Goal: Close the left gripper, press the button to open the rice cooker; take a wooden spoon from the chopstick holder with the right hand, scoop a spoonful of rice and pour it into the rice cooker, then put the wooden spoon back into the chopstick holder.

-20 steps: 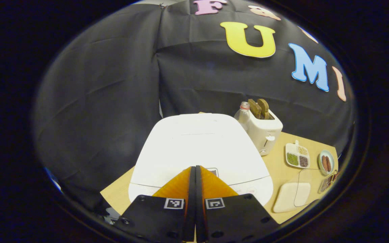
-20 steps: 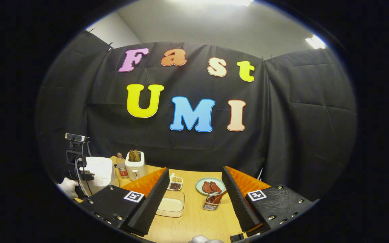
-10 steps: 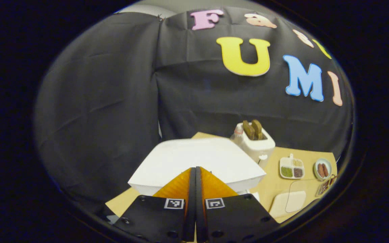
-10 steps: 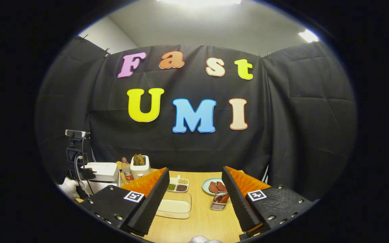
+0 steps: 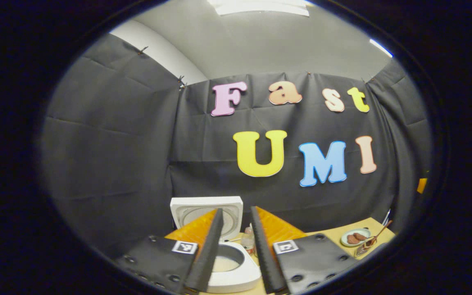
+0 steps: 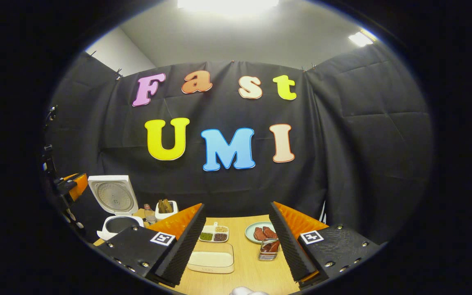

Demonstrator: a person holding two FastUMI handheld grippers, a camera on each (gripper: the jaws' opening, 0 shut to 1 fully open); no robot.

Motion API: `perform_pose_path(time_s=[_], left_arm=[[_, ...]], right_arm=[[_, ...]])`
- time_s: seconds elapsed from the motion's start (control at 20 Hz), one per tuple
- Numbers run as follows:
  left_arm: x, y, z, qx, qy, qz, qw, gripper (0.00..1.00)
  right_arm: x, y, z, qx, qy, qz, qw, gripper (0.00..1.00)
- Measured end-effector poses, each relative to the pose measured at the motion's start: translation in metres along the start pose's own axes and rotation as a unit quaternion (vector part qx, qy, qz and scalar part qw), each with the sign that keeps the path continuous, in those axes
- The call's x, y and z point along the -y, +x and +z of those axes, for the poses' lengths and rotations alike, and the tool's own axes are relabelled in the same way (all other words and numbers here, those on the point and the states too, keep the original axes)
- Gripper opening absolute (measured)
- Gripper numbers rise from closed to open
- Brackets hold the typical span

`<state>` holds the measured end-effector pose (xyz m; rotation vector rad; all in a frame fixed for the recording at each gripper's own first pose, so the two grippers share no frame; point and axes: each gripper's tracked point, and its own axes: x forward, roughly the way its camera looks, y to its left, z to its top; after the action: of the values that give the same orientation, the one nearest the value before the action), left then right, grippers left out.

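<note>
The white rice cooker [image 5: 236, 274] stands open, its lid [image 5: 191, 213] upright and its pot showing below. My left gripper [image 5: 236, 209] hangs open above and in front of the cooker, touching nothing. In the right gripper view the cooker [image 6: 115, 205] is at the far left with the left gripper [image 6: 76, 184] beside its lid. My right gripper [image 6: 236, 205] is open over the table and holds nothing. Just inside its right finger, the wire chopstick holder [image 6: 268, 250] holds the wooden spoon [image 6: 275, 246]. A shallow box of rice [image 6: 212, 257] lies near its left finger.
A white toaster-like holder [image 6: 166, 208] and a small bottle [image 6: 149, 213] stand right of the cooker. A divided tray of grains [image 6: 213, 234] and a plate of brown pieces [image 6: 260, 232] lie at the back of the wooden table [image 6: 244, 270].
The cooker lid has swung up from flat to upright. My left gripper has gone from shut to open and drawn back from the cooker. The right gripper has barely moved.
</note>
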<state>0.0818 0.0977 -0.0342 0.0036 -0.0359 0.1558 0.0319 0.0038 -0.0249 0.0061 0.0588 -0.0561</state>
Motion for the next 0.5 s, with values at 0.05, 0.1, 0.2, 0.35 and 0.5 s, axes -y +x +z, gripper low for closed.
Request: perform_pose_path(time_s=[0.05, 0.1, 0.2, 0.35, 0.5], left_arm=[[0.003, -0.009, 0.002, 0.001, 0.008, -0.007, 1.000, 0.64], [0.007, -0.016, 0.003, 0.003, 0.011, -0.014, 1.000, 0.81], [0.018, -0.032, 0.001, 0.001, 0.007, -0.031, 0.999, 0.99], [0.026, -0.045, -0.002, 0.002, 0.002, -0.046, 0.999, 0.99], [0.024, -0.050, 0.007, 0.016, 0.004, -0.044, 0.999, 0.98]], right_arm=[[0.001, 0.001, 0.000, 0.001, 0.001, -0.003, 1.000, 0.95], [0.003, 0.001, 0.000, 0.004, -0.004, -0.009, 1.000, 0.95], [0.007, 0.001, -0.003, 0.009, -0.017, -0.019, 1.000, 0.95], [0.010, 0.000, -0.018, 0.005, -0.025, -0.031, 0.999, 0.95], [0.012, -0.001, -0.037, -0.007, -0.023, -0.034, 0.999, 0.95]])
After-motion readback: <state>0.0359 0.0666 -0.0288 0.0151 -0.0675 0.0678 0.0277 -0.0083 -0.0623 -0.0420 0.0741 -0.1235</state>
